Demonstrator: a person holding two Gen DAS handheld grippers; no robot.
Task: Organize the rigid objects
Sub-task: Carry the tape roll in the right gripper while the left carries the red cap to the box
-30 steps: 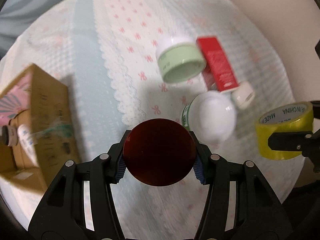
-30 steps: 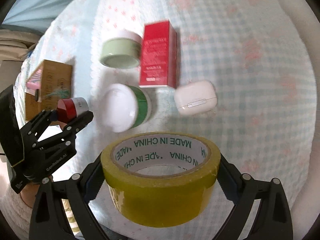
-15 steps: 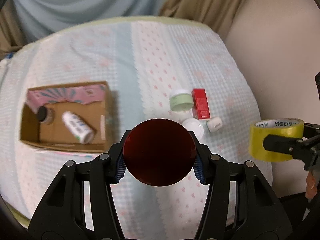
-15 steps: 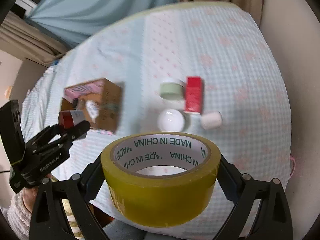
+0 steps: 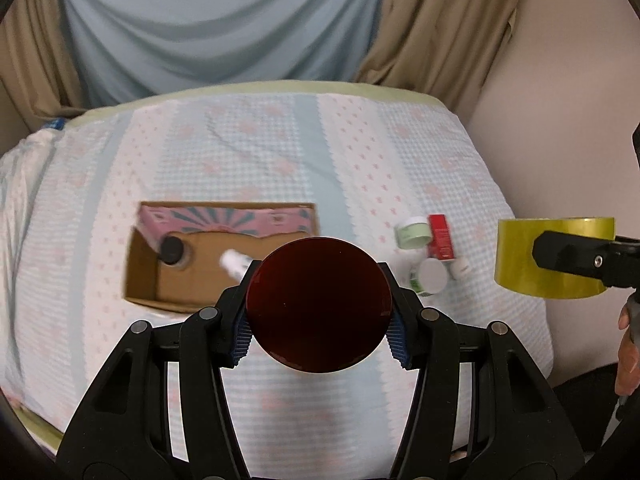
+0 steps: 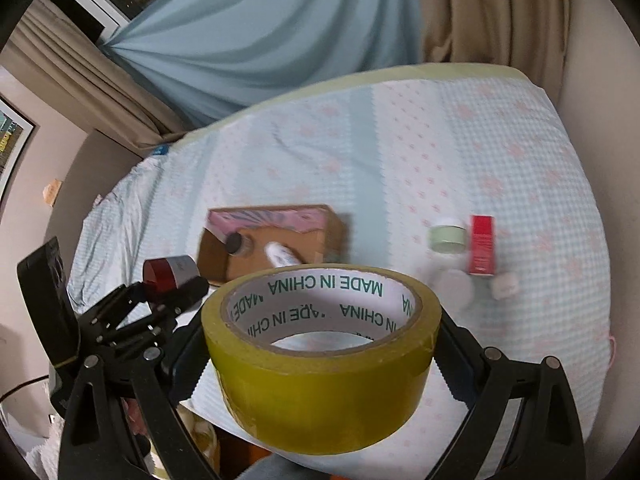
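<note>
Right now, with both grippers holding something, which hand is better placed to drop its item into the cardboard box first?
Left, probably. The left gripper with its red-capped jar sits on the cardboard box side. The right gripper, holding the yellow tape roll, hangs nearer the loose items.

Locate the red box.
The red box lies on the bedspread, right of the cardboard box, beside the pale green jar.

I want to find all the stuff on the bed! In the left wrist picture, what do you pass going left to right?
Open brown cardboard box → pale green round jar → red rectangular carton → yellow roll of packing tape.
</note>
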